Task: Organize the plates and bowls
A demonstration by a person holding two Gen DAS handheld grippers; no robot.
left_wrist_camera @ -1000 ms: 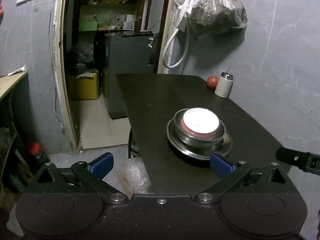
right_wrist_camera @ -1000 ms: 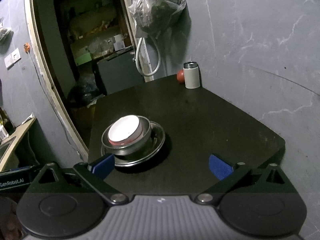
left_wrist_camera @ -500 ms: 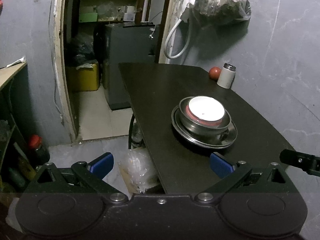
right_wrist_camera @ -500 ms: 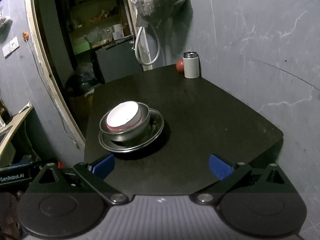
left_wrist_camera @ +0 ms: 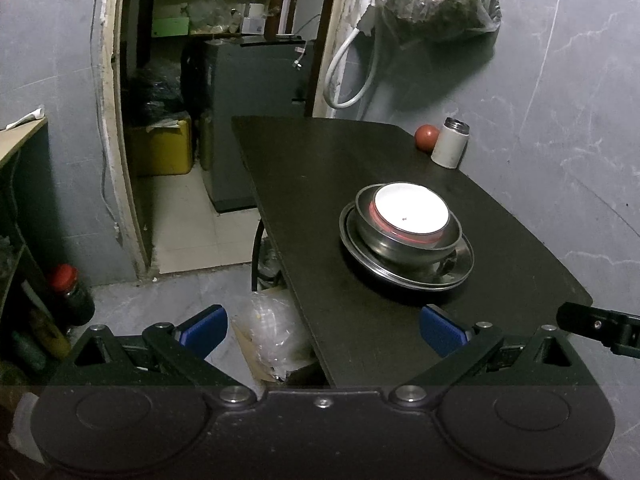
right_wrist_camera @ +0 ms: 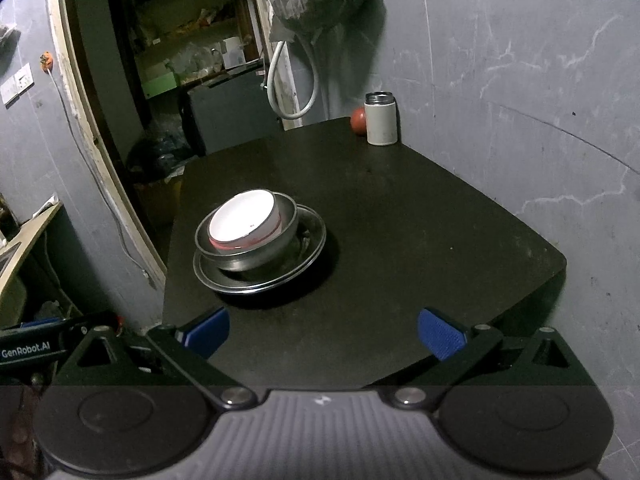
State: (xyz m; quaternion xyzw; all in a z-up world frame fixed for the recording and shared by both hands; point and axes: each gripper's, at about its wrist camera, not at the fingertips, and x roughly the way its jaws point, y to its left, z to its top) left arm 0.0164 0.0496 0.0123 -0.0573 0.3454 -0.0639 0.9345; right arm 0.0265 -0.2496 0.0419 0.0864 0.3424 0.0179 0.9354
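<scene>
You've pulled both grippers back from the table (left_wrist_camera: pixel 360 168) over the last second; the stack looks done. Left gripper (left_wrist_camera: pixel 322 330) and right gripper (right_wrist_camera: pixel 323 332): fingers spread, holding nothing. White bowl (left_wrist_camera: pixel 411 211) sits in steel bowl (left_wrist_camera: pixel 404 245) on plate (left_wrist_camera: pixel 448 276), at 1 o'clock in the left view, 11 in the right. All upright, mouths up; round, no long axis.

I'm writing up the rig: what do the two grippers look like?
Both are black, with triangular linkage arms and blue ribbed pads. The left gripper has a smooth body with round discs; the right gripper has a grey ribbed body. "GenRobot.AI" lettering marks the left one.
</scene>
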